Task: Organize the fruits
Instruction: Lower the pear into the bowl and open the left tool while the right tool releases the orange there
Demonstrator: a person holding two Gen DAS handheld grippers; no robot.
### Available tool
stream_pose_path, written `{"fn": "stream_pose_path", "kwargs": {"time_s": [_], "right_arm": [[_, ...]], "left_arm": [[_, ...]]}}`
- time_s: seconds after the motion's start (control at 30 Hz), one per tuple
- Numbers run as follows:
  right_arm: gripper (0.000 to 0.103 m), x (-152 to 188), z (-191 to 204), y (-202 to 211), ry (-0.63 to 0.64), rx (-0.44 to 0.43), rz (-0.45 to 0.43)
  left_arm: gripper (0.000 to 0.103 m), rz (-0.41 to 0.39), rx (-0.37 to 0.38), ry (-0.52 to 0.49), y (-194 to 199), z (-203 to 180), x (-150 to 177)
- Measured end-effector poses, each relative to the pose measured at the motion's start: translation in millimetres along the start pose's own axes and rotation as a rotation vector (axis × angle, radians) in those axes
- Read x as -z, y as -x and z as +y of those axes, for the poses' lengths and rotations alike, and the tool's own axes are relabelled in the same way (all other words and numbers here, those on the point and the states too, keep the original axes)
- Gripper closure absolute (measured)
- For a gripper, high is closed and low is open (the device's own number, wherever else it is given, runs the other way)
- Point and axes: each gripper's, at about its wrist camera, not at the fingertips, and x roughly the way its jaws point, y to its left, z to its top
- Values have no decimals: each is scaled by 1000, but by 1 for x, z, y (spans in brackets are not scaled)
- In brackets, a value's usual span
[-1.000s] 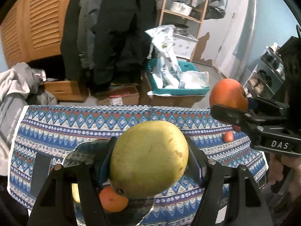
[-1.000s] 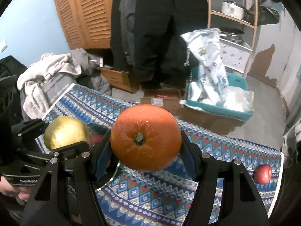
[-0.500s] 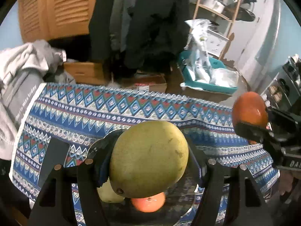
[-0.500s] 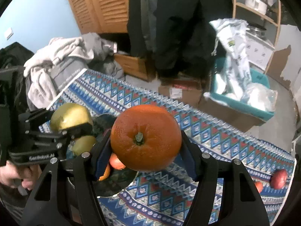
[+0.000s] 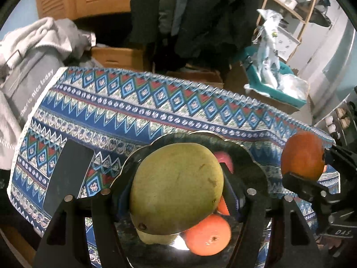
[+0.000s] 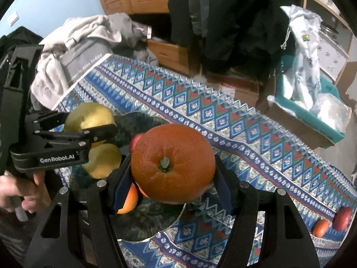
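My left gripper (image 5: 178, 189) is shut on a large yellow-green mango (image 5: 176, 187), held just above a dark scalloped bowl (image 5: 252, 151). An orange (image 5: 207, 234), a yellow-green fruit (image 5: 154, 237) and a red fruit (image 5: 226, 160) lie in the bowl. My right gripper (image 6: 173, 169) is shut on a big orange (image 6: 173, 163), stem toward the camera, over the bowl's right part (image 6: 154, 221). The right wrist view shows the left gripper (image 6: 89, 122) with the mango (image 6: 89, 116) over the bowl's left side. Each gripper hides part of the bowl's contents.
A blue patterned cloth (image 5: 133, 111) covers the table. A black phone (image 5: 67, 176) lies left of the bowl. A small orange fruit (image 6: 320, 227) and a red fruit (image 6: 342, 217) sit near the cloth's right edge. A hand (image 6: 22, 192) grips the left tool. Clothes and boxes stand beyond the table.
Both grippers have come down and forward toward the bowl, each still gripping its fruit. The bowl and its fruits now fill more of both views.
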Motion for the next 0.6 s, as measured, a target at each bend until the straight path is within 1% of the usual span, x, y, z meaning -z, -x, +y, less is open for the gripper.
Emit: {"fn": "stream_pose_path", "kwargs": {"time_s": [0.3,0.6], "right_arm": [[36,6,3,-25,4,-17,50],[36,13,8,-45,25,-29,89]], "left_arm": [[32,83,-23,40,-33,17,6],[35,86,-16,36,-29,16,5]]}}
